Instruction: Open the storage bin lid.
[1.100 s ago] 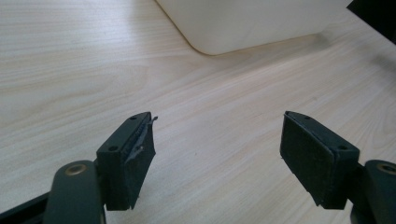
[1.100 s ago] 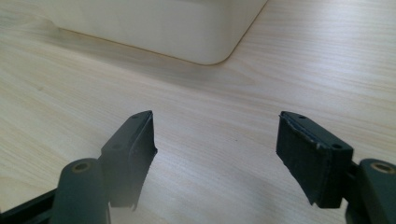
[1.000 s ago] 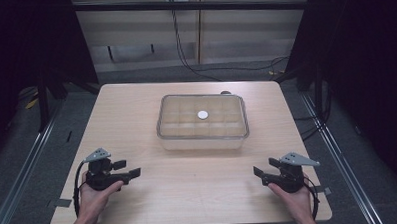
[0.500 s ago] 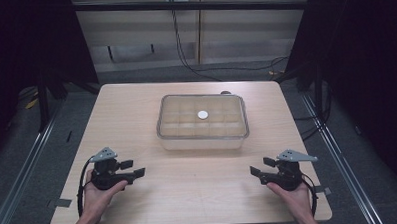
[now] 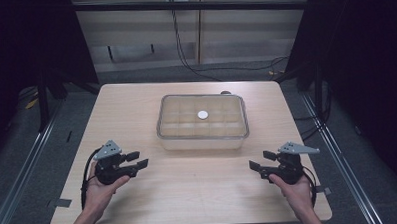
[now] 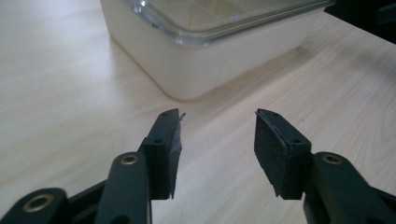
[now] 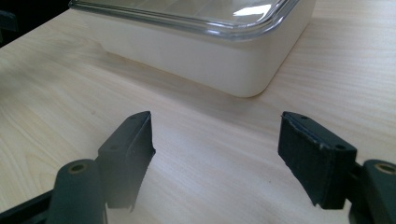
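Observation:
A cream box with a clear lid (image 5: 202, 122) stands in the middle of the wooden table (image 5: 189, 187); a small white round thing (image 5: 202, 114) shows at the lid's middle. My left gripper (image 5: 137, 160) is held near the table's front left and points toward the box (image 6: 201, 51); its jaws (image 6: 217, 140) have just been closing, and nothing is between them. My right gripper (image 5: 258, 160) is held at the front right, open, aimed at the box's near corner (image 7: 219, 60), with only bare table between its jaws (image 7: 215, 154).
The table's front edge runs just behind both hands. Metal rails (image 5: 28, 158) flank the table on the floor at either side. Cables (image 5: 184, 47) hang at the back wall beyond the table's far edge.
My left gripper has shifted right a little, toward the box, and its jaws stand narrower than before. The right gripper has barely moved.

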Demonstrator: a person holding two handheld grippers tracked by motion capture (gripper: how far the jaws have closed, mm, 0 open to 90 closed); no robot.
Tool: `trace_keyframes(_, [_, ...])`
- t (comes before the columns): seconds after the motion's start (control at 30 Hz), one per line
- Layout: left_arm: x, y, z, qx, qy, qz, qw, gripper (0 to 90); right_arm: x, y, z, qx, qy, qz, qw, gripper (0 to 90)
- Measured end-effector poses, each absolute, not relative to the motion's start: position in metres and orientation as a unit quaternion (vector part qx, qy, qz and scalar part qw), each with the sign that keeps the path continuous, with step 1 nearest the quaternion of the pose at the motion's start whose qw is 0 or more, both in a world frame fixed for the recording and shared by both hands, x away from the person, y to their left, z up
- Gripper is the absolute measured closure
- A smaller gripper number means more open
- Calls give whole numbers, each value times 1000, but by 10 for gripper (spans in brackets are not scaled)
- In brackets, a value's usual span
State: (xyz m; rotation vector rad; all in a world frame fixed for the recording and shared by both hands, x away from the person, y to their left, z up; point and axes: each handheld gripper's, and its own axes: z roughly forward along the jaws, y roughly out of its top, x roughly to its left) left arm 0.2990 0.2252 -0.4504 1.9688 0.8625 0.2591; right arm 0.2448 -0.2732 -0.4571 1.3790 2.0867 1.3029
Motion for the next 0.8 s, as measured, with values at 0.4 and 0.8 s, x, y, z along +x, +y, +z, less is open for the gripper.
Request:
trace_keyframes(0.4, [319, 226, -438, 790, 387, 76, 470, 418, 267, -279, -433, 482, 719, 483, 134, 277])
trace_keyframes(0.8, [340, 218, -428, 788, 379, 74, 480, 343, 295, -269, -423, 484, 723, 476, 126, 258])
